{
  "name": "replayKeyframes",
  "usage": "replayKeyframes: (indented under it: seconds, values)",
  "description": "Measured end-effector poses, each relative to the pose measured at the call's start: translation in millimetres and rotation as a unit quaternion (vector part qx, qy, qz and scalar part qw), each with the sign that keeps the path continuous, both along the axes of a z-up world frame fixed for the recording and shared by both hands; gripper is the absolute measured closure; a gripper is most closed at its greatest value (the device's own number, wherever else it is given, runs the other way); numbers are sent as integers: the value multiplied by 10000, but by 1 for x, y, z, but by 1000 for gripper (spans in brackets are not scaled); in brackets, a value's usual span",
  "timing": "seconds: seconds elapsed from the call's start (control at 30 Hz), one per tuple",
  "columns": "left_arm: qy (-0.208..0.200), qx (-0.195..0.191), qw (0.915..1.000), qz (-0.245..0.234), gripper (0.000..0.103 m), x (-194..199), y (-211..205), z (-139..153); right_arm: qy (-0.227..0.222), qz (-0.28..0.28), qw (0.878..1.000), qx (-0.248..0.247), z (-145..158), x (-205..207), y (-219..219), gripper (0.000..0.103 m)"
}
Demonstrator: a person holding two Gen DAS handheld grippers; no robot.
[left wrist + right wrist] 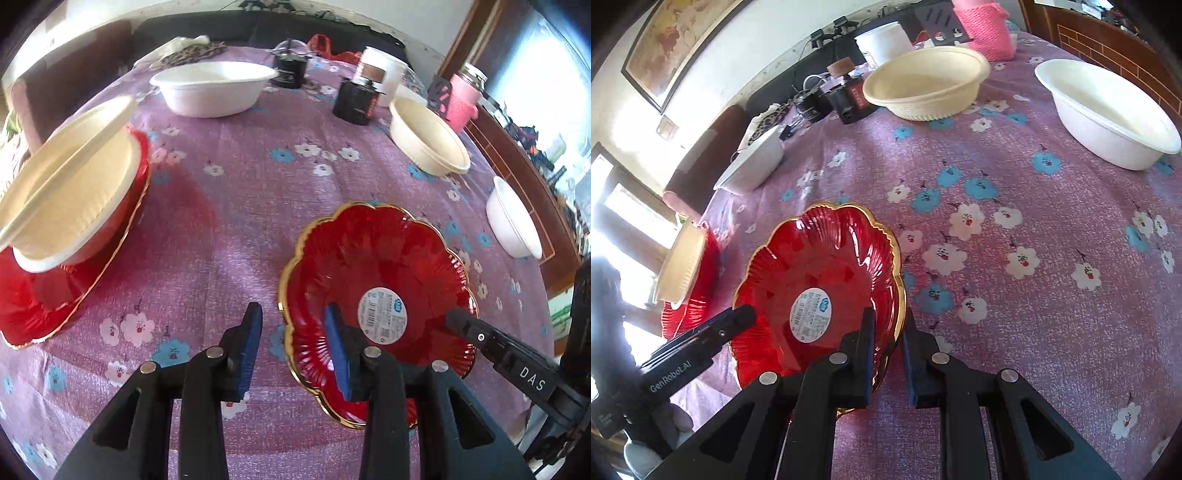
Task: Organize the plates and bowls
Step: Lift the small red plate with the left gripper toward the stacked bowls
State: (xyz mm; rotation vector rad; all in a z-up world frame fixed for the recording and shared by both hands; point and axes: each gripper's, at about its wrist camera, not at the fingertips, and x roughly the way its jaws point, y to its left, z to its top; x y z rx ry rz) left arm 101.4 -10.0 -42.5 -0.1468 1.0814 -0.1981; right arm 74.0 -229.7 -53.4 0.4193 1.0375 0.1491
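A red gold-rimmed flower-shaped plate [384, 266] with a white sticker lies on the purple floral tablecloth; it also shows in the right wrist view [820, 266]. My left gripper [295, 347] is open, its fingers straddling the plate's left rim. My right gripper [888, 350] is open, its fingers straddling the plate's right rim, and its finger shows in the left wrist view [480, 336]. A cream bowl [70, 192] sits tilted on another red plate [55, 302] at the left.
A white bowl [214, 88] stands at the back, a cream bowl [428, 136] and a white bowl [513, 221] at the right. Black jars [354, 99], a white cup [384, 74] and a pink knitted item [461, 103] stand at the far edge.
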Motion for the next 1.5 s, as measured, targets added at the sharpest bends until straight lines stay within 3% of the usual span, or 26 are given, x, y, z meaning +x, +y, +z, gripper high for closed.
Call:
replayKeyframes:
  seconds: [0.17,0.33,0.5,0.63,0.73,0.83,1.1,1.5]
  values:
    - [147,-1,9999,4,64,9,-1,-8,7,-107,9998,-182,-2,6,6,88]
    - [97,-95,9999,34,48,13,-8,-10,-34,-226,9996,-178,-4,11,9,83]
    - [-144,98,9998,93,47,4,-16,-11,-80,-228,9993,-280,-2,15,17,75]
    - [-356,454,9983,113,76,-7,-19,-10,-86,-243,9993,-271,-2,14,19,74]
    - [-298,197,9990,263,85,-8,-5,-9,-78,-252,9996,-105,-3,10,16,78]
    - [-374,109,9985,390,85,-12,6,-2,-124,-216,9997,62,-2,4,17,87]
    - [-925,130,9945,484,85,-33,11,32,-594,-218,9980,-67,24,-16,31,87]
    - [-1248,-149,9900,636,85,-56,36,57,-1048,-136,9942,-200,56,-36,52,86]
